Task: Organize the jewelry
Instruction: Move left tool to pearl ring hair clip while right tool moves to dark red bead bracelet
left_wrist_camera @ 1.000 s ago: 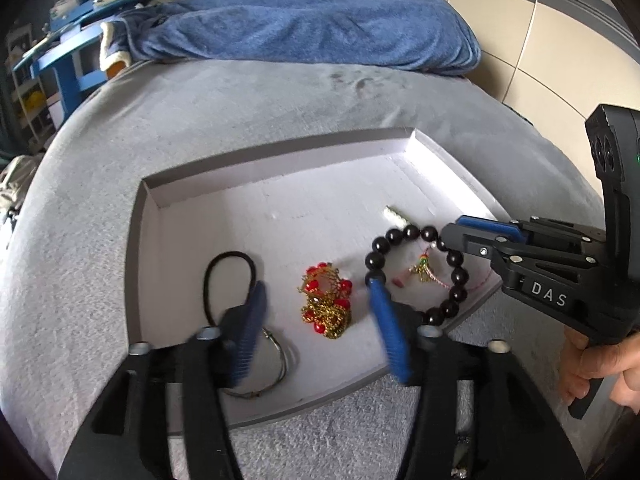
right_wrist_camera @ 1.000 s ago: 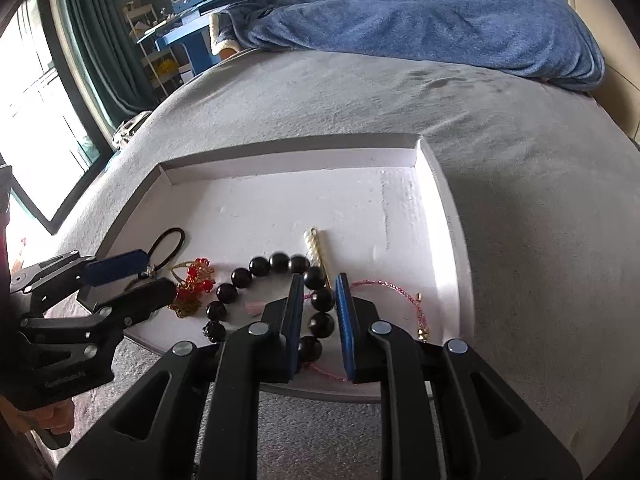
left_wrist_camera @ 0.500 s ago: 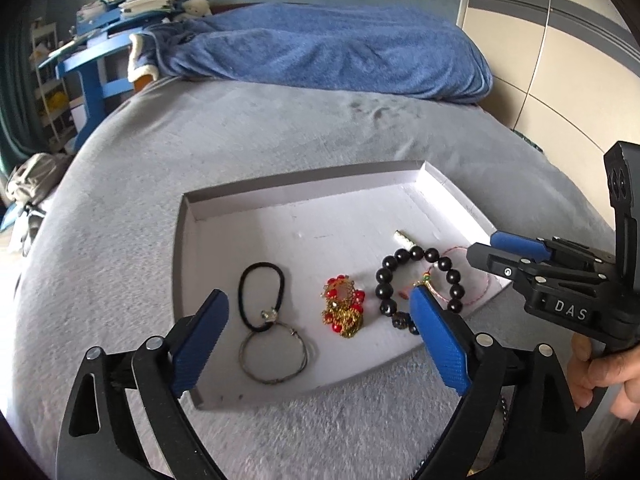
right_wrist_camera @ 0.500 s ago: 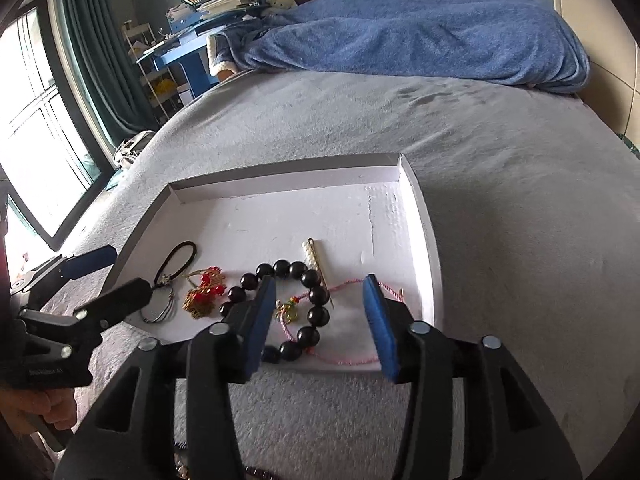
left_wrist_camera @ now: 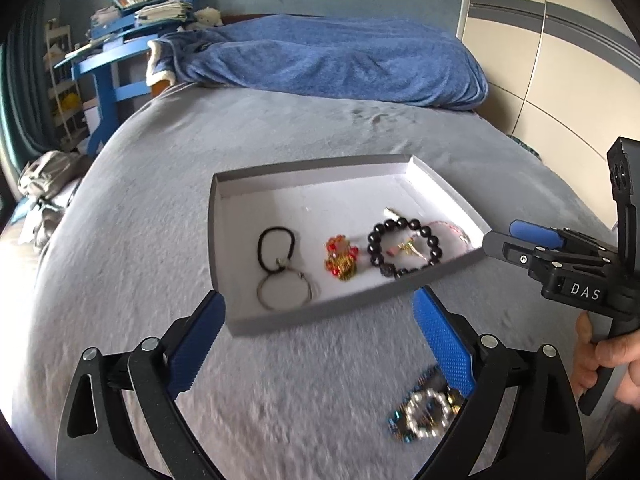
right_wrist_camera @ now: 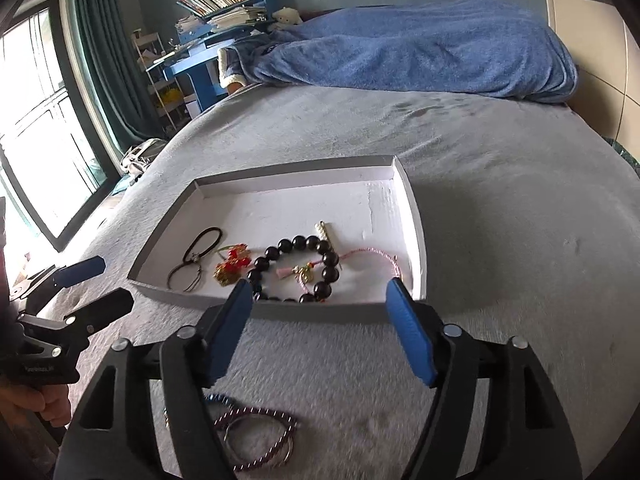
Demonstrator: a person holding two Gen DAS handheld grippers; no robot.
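Note:
A grey tray [left_wrist_camera: 219, 240] with a white floor lies on the grey bed. In it lie a black hair tie [left_wrist_camera: 276, 246], a metal ring [left_wrist_camera: 284, 294], a red-and-gold piece [left_wrist_camera: 340, 260], a black bead bracelet [left_wrist_camera: 404, 248] and a pink cord bracelet [right_wrist_camera: 368, 255]. My left gripper [left_wrist_camera: 319, 298] hangs before the tray's near wall, its jaws opening, nothing between them. My right gripper [right_wrist_camera: 319, 285] hangs likewise at the near wall [right_wrist_camera: 320, 312], its jaws opening and empty. Loose beaded bracelets [right_wrist_camera: 256, 432] lie on the bed below the grippers, blurred.
A blue blanket [left_wrist_camera: 340, 64] is heaped at the bed's far end. A blue desk with books [left_wrist_camera: 120, 40] stands far left, near a window [right_wrist_camera: 36, 140]. A panelled wall [left_wrist_camera: 560, 60] runs along the right. A hand [left_wrist_camera: 608, 360] holds the right gripper's handle.
Both grippers have drawn back and up, out of the tray. The right gripper's jaws parted from the black bead bracelet, the left's widened. Loose bracelets on the bed came into view.

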